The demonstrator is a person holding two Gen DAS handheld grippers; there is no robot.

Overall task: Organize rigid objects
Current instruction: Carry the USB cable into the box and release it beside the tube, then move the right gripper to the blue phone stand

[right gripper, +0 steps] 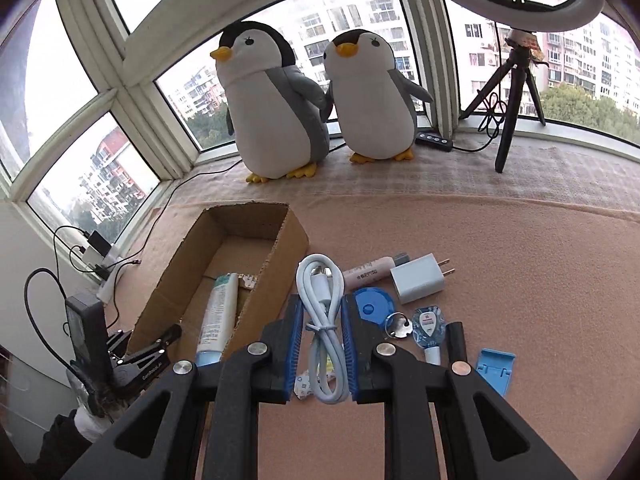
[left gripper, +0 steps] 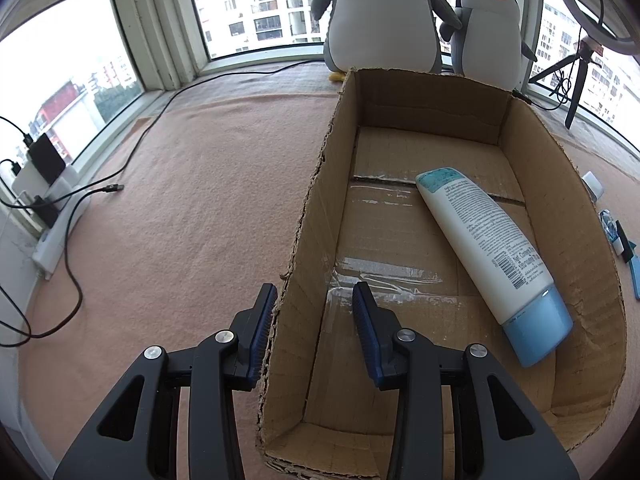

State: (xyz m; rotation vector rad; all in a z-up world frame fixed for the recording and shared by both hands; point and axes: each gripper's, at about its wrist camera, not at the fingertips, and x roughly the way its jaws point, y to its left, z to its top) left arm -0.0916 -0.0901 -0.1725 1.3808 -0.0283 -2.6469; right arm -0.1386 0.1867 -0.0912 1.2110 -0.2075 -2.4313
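Left gripper [left gripper: 314, 312] spread wide astride the near wall of the cardboard box [left gripper: 316, 200] holding the white lotion tube [left gripper: 486, 240], right gripper [right gripper: 320, 328] narrowly bracketing the coiled white USB cable [right gripper: 322, 312] on the pink blanket [right gripper: 520, 272], grip uncertain.

I am seeing an open cardboard box [left gripper: 400, 240] sitting on the pink cloth, with a white tube [left gripper: 488, 248] with a pale blue cap lying slantwise on its floor. Beside the box, a coiled white cable [right gripper: 324, 320] is lying on the cloth, and near it a white plug adapter [right gripper: 418, 278], a pinkish tube [right gripper: 368, 274], a round blue disc [right gripper: 374, 306], a small blue-and-white tag [right gripper: 428, 328] and a blue clip [right gripper: 494, 370] are lying close together.
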